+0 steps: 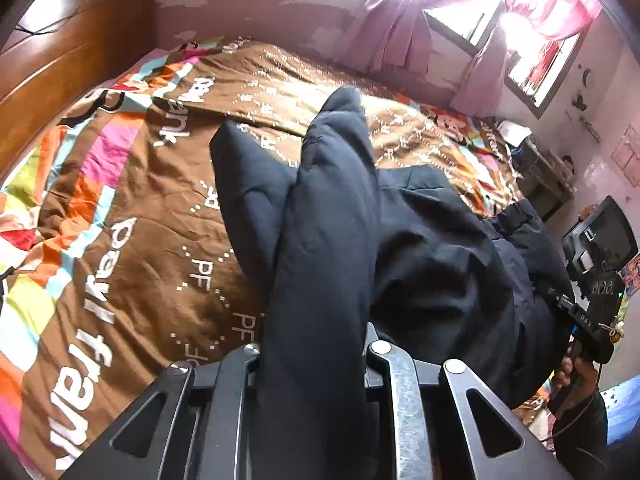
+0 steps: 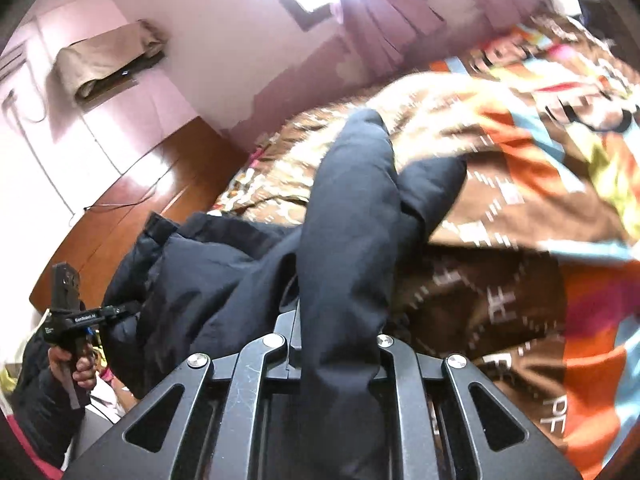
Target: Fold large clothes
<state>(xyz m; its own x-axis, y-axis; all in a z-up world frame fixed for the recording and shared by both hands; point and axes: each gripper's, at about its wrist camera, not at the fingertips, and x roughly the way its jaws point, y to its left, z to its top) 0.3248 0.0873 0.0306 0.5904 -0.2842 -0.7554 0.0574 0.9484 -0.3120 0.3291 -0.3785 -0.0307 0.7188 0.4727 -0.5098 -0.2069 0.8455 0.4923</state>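
A dark navy padded jacket lies partly on the bed and is lifted at two places. In the left wrist view, a fold of it runs up between the fingers of my left gripper, which is shut on the cloth; the fabric hides the fingertips. In the right wrist view, my right gripper is likewise shut on another fold of the jacket, its tips covered. Each view shows the other gripper held by a hand at the jacket's far side: the right gripper and the left gripper.
The bed carries a brown quilt with white lettering and bright patches. A wooden headboard stands at one end. Pink curtains hang at a bright window behind the bed. A small dark table stands by the bed's far corner.
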